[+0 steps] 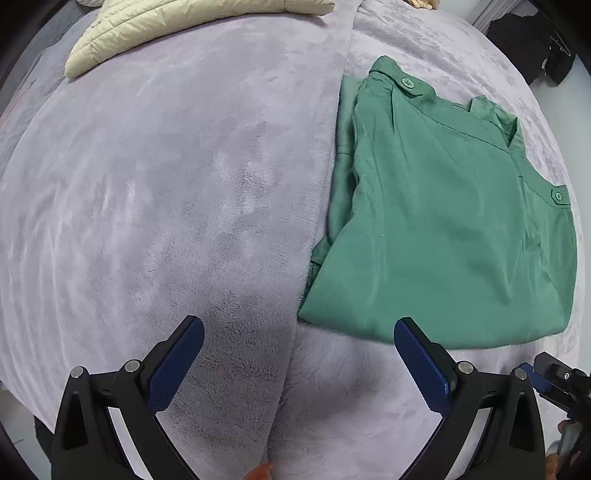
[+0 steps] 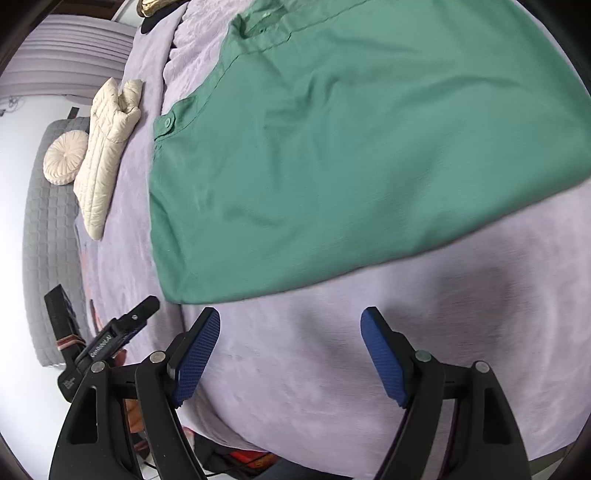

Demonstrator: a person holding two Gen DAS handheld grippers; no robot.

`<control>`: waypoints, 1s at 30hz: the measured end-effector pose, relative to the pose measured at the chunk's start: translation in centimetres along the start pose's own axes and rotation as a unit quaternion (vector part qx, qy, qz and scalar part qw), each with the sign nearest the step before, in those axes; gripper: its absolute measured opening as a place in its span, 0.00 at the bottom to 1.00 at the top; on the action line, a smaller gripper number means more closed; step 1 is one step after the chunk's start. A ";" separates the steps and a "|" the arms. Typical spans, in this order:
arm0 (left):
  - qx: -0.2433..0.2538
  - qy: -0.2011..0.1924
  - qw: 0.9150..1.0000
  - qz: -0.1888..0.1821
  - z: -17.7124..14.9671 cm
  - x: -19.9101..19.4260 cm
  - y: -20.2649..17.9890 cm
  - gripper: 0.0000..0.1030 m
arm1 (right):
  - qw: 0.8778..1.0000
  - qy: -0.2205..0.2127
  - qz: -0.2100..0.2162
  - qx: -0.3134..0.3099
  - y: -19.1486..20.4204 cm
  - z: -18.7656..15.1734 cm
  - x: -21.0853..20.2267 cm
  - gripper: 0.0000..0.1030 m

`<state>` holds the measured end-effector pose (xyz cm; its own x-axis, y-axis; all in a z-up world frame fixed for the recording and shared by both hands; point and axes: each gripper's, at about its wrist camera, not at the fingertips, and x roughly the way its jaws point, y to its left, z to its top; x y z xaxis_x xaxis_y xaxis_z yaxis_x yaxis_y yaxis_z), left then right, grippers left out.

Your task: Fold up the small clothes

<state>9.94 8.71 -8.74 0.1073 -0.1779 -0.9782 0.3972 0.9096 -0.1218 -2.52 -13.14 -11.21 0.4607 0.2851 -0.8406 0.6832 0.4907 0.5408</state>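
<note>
A green buttoned garment (image 1: 443, 221) lies folded into a rough rectangle on the lilac fleece blanket (image 1: 166, 184). In the right wrist view the same green garment (image 2: 351, 147) fills the upper half. My left gripper (image 1: 299, 332) stands open above the blanket, just short of the garment's near left corner, with nothing between its blue pads. My right gripper (image 2: 290, 321) is open too, over bare blanket (image 2: 332, 350) a little in front of the garment's near hem, holding nothing. The right gripper's tip shows at the left wrist view's lower right edge.
A cream quilted jacket (image 1: 166, 26) lies at the blanket's far side, also seen as the cream jacket (image 2: 107, 147) next to a round cream cushion (image 2: 64, 157) on a grey quilted seat. A blanket fold edge (image 1: 295, 295) runs beside the garment. Dark clothing (image 1: 532, 48) lies beyond the bed.
</note>
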 end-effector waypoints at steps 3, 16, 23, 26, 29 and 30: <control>-0.007 0.005 1.000 0.000 0.3 0.7 0.9 1.00 | 0.999 0.016 0.032 0.012 1.0 -0.1 1.9 0.79; -0.068 0.030 0.997 -0.015 0.3 1.0 7.2 1.00 | 0.981 0.086 0.149 0.094 4.3 -0.5 11.2 0.79; -0.103 0.035 0.986 -0.130 -0.2 0.8 9.3 1.00 | 0.967 0.018 0.206 0.148 4.1 0.8 12.0 0.80; -0.123 0.045 0.969 -0.208 0.3 1.1 9.5 1.00 | 0.966 0.008 0.206 0.155 3.9 1.2 11.8 0.40; -0.127 0.056 0.955 -0.263 1.5 1.6 9.1 1.00 | 0.963 0.004 0.231 0.141 4.0 1.6 11.0 0.09; -0.121 0.061 0.952 -0.273 2.0 1.9 8.7 1.00 | 0.964 -0.002 0.237 0.124 4.3 1.8 10.2 0.08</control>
<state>15.48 15.55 -11.32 -0.1668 -0.6177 -0.7685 0.1402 0.7566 -0.6386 6.18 -9.57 -17.39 0.7566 0.4245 -0.4974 0.5097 0.0937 0.8552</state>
